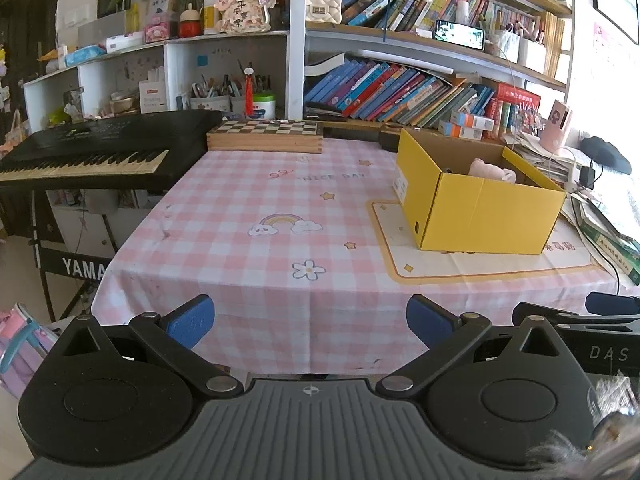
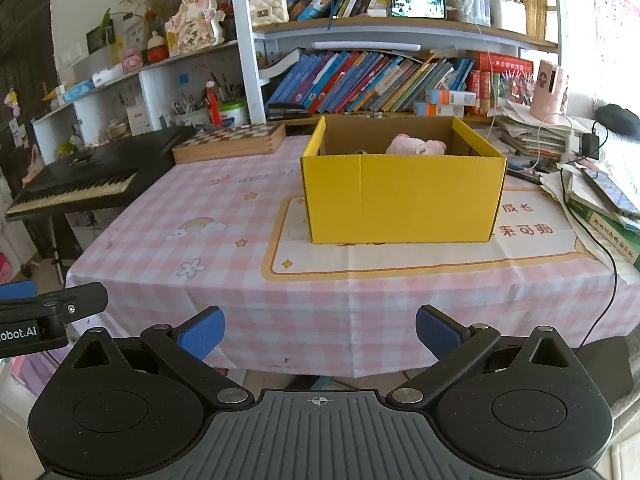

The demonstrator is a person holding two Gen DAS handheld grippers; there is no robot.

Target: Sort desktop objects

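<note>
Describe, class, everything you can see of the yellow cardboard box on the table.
The yellow cardboard box is open-topped, corrugated, yellow outside and plain brown inside. It stands upright on a cream, orange-bordered mat over the pink checked tablecloth. A white label shows on one end in the left wrist view. A pink plush toy lies inside, peeking above the rim. Neither gripper touches it.

— What do we see at the back of the tabletop (image 1: 240, 248)?
— A wooden chessboard box (image 1: 265, 135) at the far edge, just beside a black keyboard (image 1: 92, 152) on its stand.
— And behind?
— Shelves of leaning books (image 2: 372, 80), a phone (image 2: 417, 6) lit up above them, and what we take for a pink cup (image 2: 548, 92) atop stacked papers (image 2: 528, 136), though it's blurred.
</note>
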